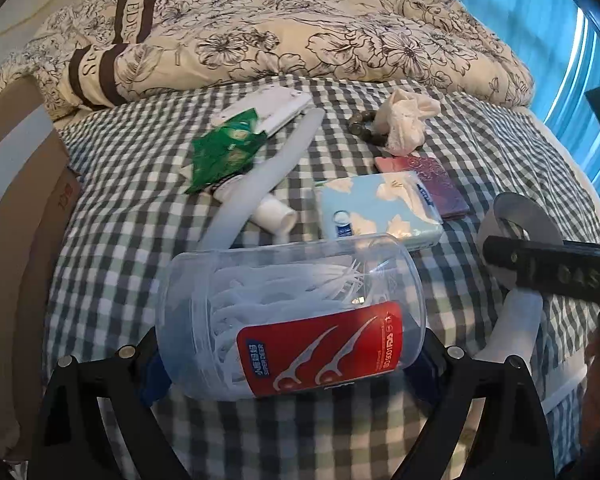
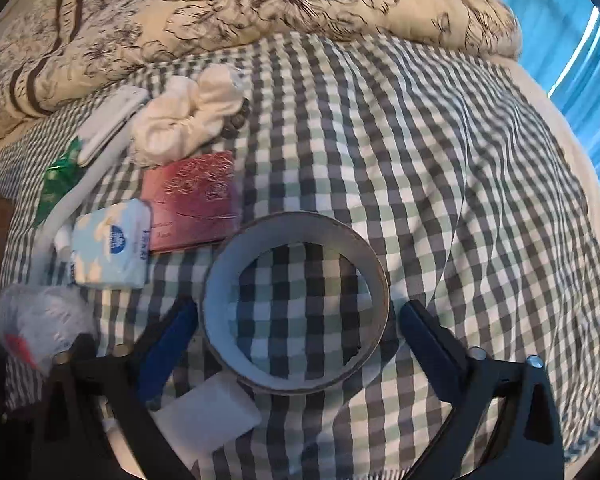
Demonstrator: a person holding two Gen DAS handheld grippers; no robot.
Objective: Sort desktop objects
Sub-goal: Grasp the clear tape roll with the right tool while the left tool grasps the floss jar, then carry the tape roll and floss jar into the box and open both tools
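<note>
A clear jar of floss picks with a red label lies on its side on the checked sheet, and my left gripper is shut on it, blue pads against both ends. The same jar shows blurred at the left edge of the right wrist view. A grey tape roll sits tilted between the fingers of my right gripper, which is shut on it. In the left wrist view that tape roll appears at the right, with one black finger crossing in front of it.
On the checked bed sheet lie a blue tissue pack, a red-purple notebook, a white cloth, a bead bracelet, a green packet, a white curved band and a small white bottle. A floral quilt lies behind, a cardboard box to the left.
</note>
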